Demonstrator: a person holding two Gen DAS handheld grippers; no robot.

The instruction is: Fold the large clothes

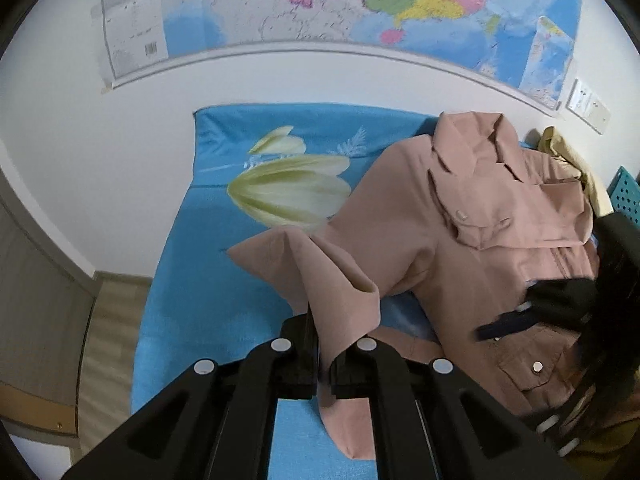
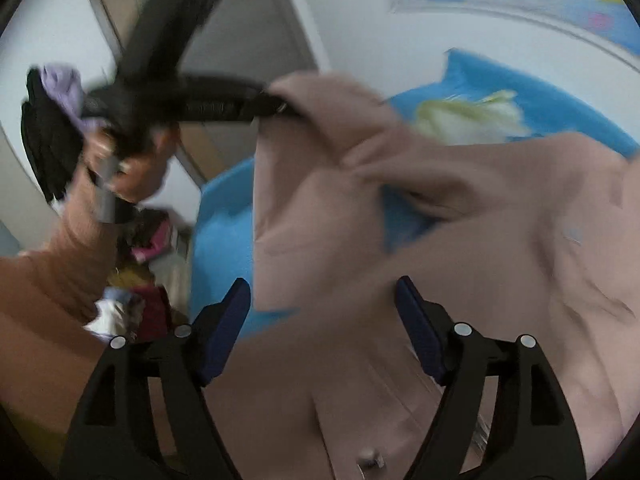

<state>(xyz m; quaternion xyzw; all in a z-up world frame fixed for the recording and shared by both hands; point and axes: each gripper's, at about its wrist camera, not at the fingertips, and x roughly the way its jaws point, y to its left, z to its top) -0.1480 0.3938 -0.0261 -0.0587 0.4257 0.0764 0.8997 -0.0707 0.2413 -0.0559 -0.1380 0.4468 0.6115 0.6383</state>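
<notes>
1. We hold the sleeve (image 1: pixel 320 280) of the pink coat (image 1: pixel 480 220) pinched in our left tongs (image 1: pixel 324 364), which are closed on the cloth; the coat itself lies on the bed (image 1: pixel 208 280), collar toward the wall, with the sleeve lifted off the blue sheet.
2. Our right tongs (image 2: pixel 324 328) hang wide open over the coat's body (image 2: pixel 460 240), gripping nothing. The right view is blurred, so we cannot tell whether they touch the cloth.
3. The grip is on a bunched fold near the cuff, we judge; a quick pull could let the cloth slip out and the sleeve drop in a heap.
4. With nothing pinning the body, drawing the sleeve across may drag the whole coat sideways and skew it toward the bed's edge.
5. The sleeve is twisted where it hangs; laid down so, it would trap a crease under the fold.
6. The chest flap (image 1: pixel 476 224) and buttons already sit rumpled, and folding over them may lock in a lump.
7. Our right tongs are near the left one's path (image 2: pixel 224 100), and a hasty swing could knock the two together.
</notes>
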